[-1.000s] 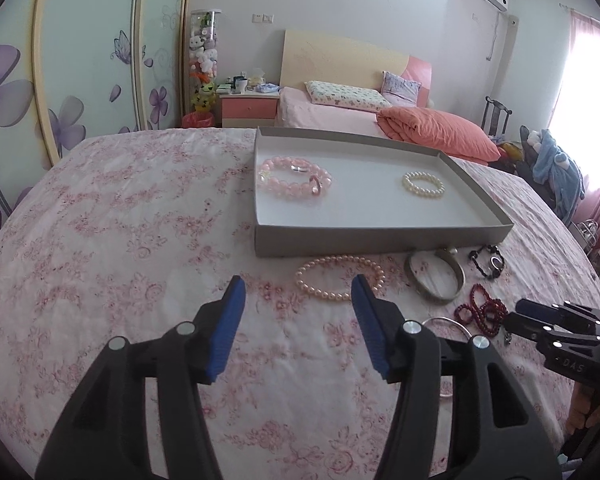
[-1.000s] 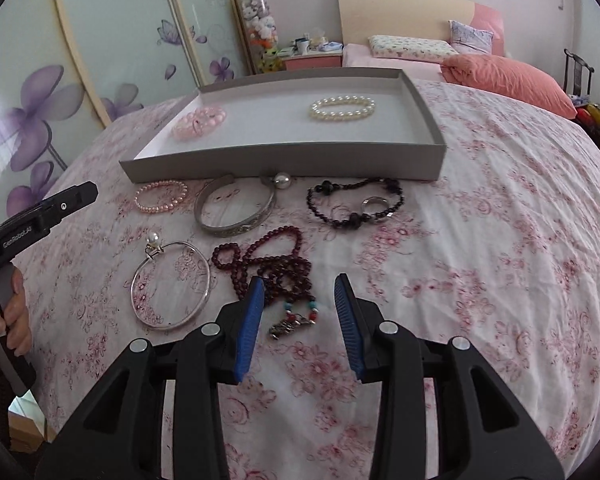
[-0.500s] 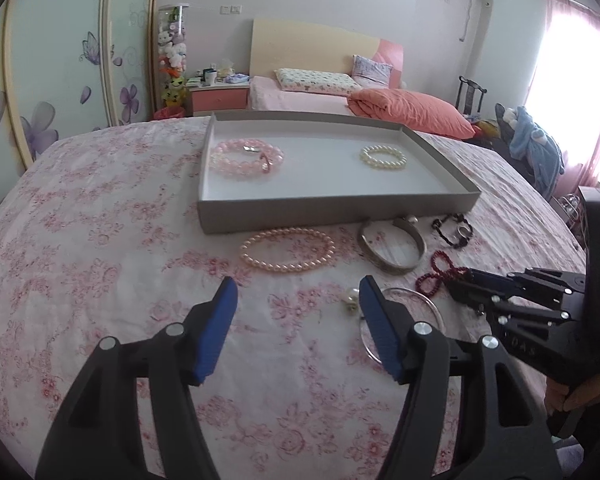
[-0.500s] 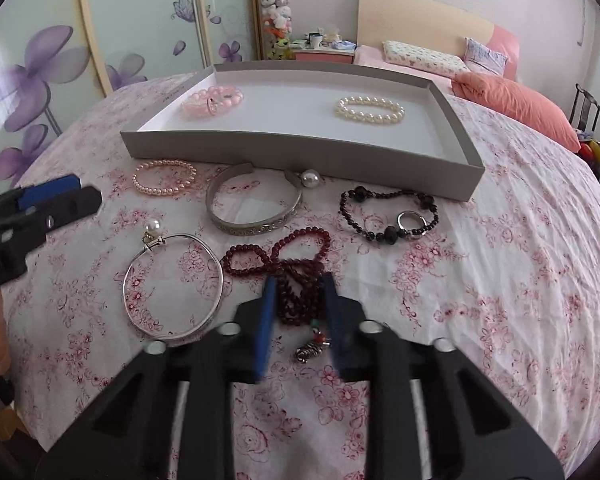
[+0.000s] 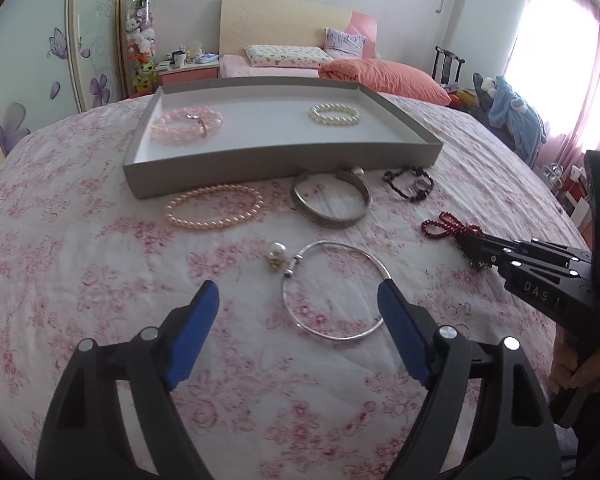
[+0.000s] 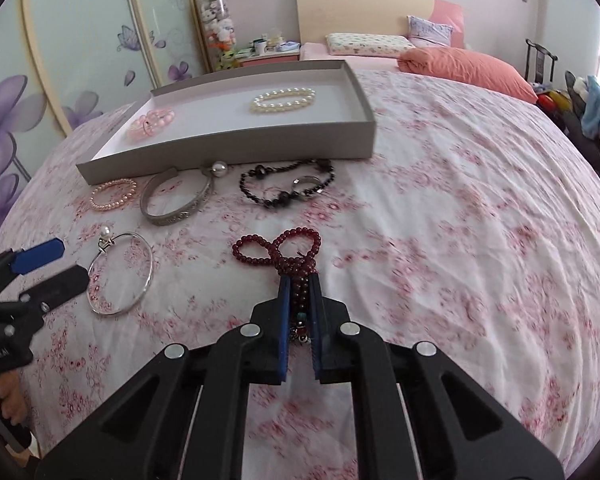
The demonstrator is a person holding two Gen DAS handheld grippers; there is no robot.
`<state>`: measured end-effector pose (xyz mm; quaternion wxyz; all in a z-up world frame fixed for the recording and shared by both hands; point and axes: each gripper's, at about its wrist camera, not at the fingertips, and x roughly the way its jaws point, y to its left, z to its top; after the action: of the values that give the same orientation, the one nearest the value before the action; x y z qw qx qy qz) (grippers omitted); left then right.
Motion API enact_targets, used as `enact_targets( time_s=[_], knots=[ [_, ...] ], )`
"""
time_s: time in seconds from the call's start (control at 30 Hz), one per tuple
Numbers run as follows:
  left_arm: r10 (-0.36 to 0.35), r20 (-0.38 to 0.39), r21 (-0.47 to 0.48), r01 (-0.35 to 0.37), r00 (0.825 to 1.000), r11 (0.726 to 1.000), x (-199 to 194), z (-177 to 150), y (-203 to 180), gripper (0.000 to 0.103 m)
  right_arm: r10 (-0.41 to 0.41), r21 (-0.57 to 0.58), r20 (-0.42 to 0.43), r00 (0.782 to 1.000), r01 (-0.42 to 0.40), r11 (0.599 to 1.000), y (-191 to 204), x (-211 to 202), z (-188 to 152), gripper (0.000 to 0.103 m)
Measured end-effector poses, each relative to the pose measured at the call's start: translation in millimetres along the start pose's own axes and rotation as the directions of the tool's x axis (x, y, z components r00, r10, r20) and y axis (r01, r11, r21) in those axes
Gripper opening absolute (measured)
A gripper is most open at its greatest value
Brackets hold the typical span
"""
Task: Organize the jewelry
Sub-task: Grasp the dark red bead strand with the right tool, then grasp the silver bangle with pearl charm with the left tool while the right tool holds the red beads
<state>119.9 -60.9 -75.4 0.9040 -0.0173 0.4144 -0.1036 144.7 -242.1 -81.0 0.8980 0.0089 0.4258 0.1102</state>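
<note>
A bedroom, with a pink floral bedspread serving as the sorting surface and a grey tray lying at 12 o'clock. 2 bracelets already sit inside it: a pink one at its 9 o'clock end and a white pearl one toward 2 o'clock. The right hand-held gripper has its blue pads pressed together on the tail of the red beads, whose loops trail toward 12 o'clock on the cloth. The left hand-held gripper hangs wide apart and empty, its right pad over the rim of the thin bangle. Between the grippers and the tray lie a pink pearl bracelet, a silver cuff and black beads, all loose outside the tray wall. The step in hand looks like the pickup of the red strand; the next move likely calls for a lift high enough that the hanging loops clear the near wall before release inside.
</note>
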Motion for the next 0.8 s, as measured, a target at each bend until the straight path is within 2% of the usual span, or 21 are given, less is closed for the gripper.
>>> enact_targets(
  time_s=[0.23,0.43,0.6,0.8],
  knots=[
    [0.046,-0.075,0.027,-0.044,0.996,0.999,20.6,0.1,-24.0,0.088,0.017,0.021,0.004,1.000,-0.017,1.000,-5.1,-3.4,0.2,0.009],
    [0.129,-0.089,0.048,-0.125,0.988,0.991,34.4,6.6,-37.3,0.092,0.037,0.032,-0.001,0.999,-0.037,0.999,-6.9,-2.1,0.9,0.009],
    [0.146,-0.089,0.029,-0.144,0.985,0.989,39.2,11.8,-39.9,0.091,0.051,0.036,-0.002,0.999,-0.051,0.998,-6.3,-0.4,3.8,0.009],
    [0.137,-0.084,0.041,-0.134,0.987,0.990,35.9,10.1,-41.8,0.085,0.058,0.036,-0.005,0.998,-0.058,0.998,-2.7,2.1,5.0,0.009]
  ],
)
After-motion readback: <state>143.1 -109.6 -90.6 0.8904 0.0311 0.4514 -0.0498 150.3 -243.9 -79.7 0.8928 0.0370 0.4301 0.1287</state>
